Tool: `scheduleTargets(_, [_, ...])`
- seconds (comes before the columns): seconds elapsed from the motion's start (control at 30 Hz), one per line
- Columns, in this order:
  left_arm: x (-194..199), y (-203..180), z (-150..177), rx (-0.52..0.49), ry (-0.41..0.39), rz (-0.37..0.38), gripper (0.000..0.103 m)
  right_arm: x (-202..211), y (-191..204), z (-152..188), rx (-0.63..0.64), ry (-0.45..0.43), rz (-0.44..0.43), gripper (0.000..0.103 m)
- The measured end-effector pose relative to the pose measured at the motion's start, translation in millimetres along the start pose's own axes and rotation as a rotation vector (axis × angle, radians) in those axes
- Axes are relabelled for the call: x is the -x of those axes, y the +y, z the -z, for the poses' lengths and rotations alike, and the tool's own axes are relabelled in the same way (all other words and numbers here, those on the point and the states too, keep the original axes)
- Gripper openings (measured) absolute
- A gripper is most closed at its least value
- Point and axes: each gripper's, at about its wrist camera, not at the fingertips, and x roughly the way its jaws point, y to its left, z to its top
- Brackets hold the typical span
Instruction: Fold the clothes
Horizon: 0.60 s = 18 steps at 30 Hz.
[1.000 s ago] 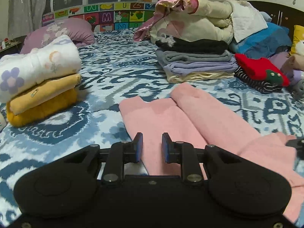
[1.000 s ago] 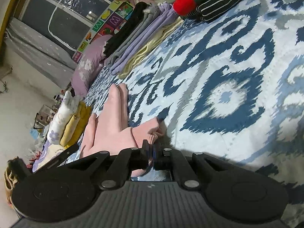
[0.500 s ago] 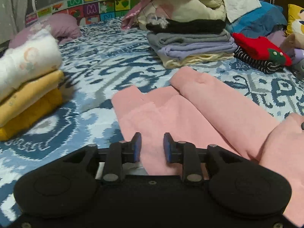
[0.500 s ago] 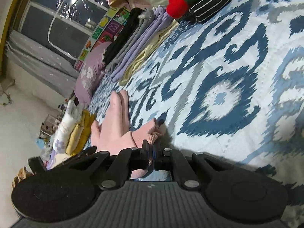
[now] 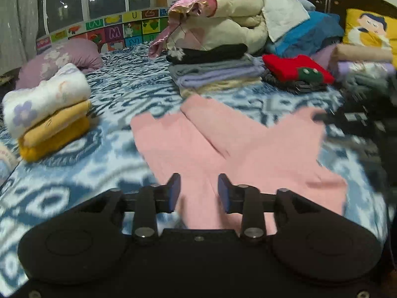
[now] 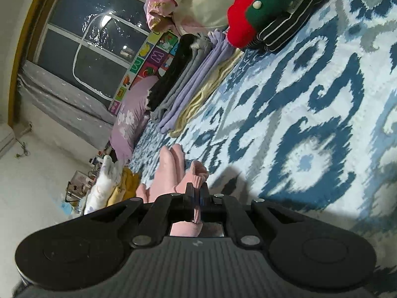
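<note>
Since a second ago: pink garment (image 5: 223,146) cuff lifted and carried inward over the body on the bed (image 5: 104,149), so sleeve fold underway. Right gripper (image 6: 197,193) rolled sideways, fingers clamped on cuff. Left gripper (image 5: 199,188) level, low over hem (fingers apart, holding nothing).

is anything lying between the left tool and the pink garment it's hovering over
Nothing visible does. The left tool is open right above the pink garment, with only pink cloth showing between its fingers. The folded stacks sit off to the sides. The right tool is shut on the garment's cuff.
</note>
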Motion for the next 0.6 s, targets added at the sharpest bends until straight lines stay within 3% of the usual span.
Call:
scheduleTargets(0.17, [-8, -28, 33, -0.048, 0.055, 0.023, 0.019, 3, 12, -1, -0.008, -0.013, -0.021, 0.006])
scheduleTargets(0.27, [-9, -27, 41, -0.032, 0.047, 0.040, 0.015, 3, 20, 0, -0.006, -0.022, -0.005, 0.006])
scheduleTargets(0.33, [0, -23, 37, -0.043, 0.040, 0.060, 0.020, 2, 25, -1, -0.018, -0.025, 0.008, 0.006])
scheduleTargets(0.4, [12, -19, 36, -0.060, 0.012, 0.088, 0.037, 4, 31, -2, -0.029, -0.027, 0.022, 0.006])
scheduleTargets(0.53, [26, -27, 41, -0.149, -0.038, 0.165, 0.041, 5, 51, -6, 0.000, -0.024, 0.061, 0.006])
scheduleTargets(0.6, [28, -37, 45, -0.208, -0.042, 0.160, 0.041, 3, 61, -10, 0.017, -0.010, 0.084, 0.006])
